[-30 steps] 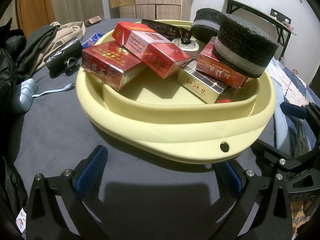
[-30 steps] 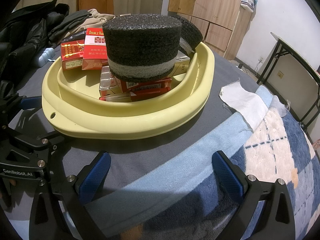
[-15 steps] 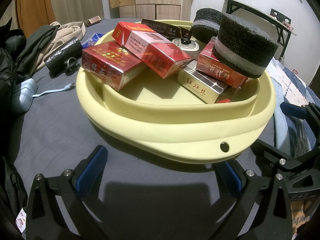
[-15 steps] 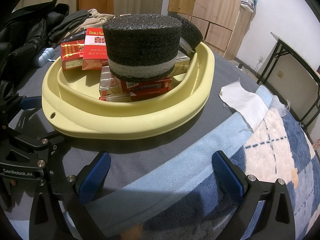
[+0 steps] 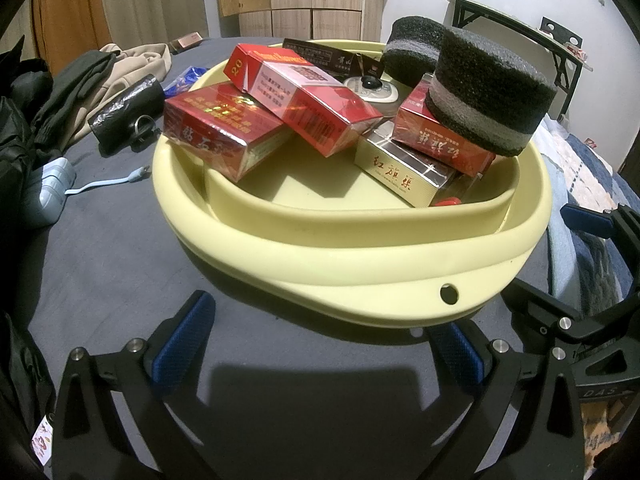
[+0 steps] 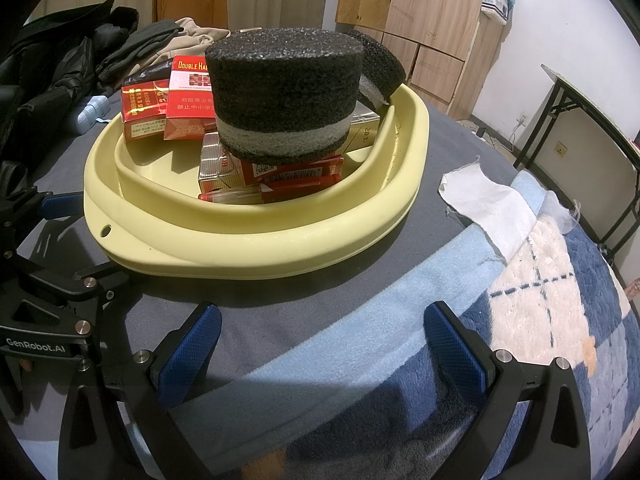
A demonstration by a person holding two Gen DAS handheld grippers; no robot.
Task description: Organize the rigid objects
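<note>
A pale yellow basin (image 5: 360,264) (image 6: 256,240) rests on the grey bed cover. It holds several red cigarette packs (image 5: 224,136) (image 6: 188,96), a gold pack (image 5: 400,172) and two dark foam cylinders (image 5: 488,88) (image 6: 284,92). A small white gadget (image 5: 372,88) lies at the back. My left gripper (image 5: 320,344) stands open just short of the basin's near rim, with nothing between its fingers. My right gripper (image 6: 320,344) is open too, over the cover in front of the basin. Each gripper shows at the edge of the other's view.
Dark and beige clothes (image 5: 80,80) (image 6: 80,64) are piled at the left. A black pouch (image 5: 124,112) and a pale blue charger with cable (image 5: 48,188) lie beside the basin. A white cloth (image 6: 488,204) and a blue-white blanket (image 6: 540,300) are on the right. Wooden cupboards stand behind.
</note>
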